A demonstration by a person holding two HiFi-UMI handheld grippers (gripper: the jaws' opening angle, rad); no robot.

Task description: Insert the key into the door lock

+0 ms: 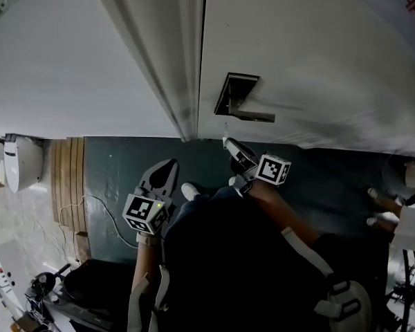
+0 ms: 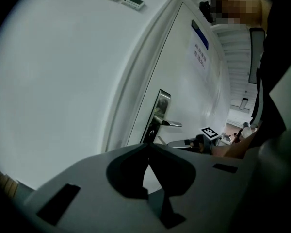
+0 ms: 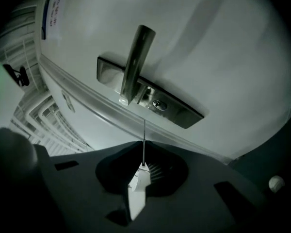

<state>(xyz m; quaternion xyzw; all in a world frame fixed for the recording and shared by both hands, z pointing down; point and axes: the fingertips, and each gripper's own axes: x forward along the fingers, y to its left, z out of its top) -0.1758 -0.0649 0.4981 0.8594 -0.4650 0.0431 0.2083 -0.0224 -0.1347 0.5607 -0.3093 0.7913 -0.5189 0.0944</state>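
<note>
The white door point(image 1: 311, 54) carries a metal lock plate point(image 1: 232, 94) with a lever handle point(image 1: 252, 114). My right gripper point(image 1: 229, 146) is shut on a key point(image 3: 144, 144) with a white head, its thin blade pointing at the door. In the right gripper view the blade tip stands just short of the keyhole point(image 3: 158, 104), slightly below and left of it, under the lever point(image 3: 136, 62). My left gripper point(image 1: 162, 175) hangs lower left, away from the door, its jaws closed on nothing; the left gripper point(image 2: 149, 147) faces the lock plate point(image 2: 160, 111) from the side.
The door frame point(image 1: 183, 81) and a white wall point(image 1: 76, 61) lie left of the door. A wooden board point(image 1: 68, 185) and a white device point(image 1: 21, 161) stand on the dark floor point(image 1: 117, 178) at left. Cables and gear point(image 1: 48, 289) lie bottom left. My shoe point(image 1: 189, 191) is near the door.
</note>
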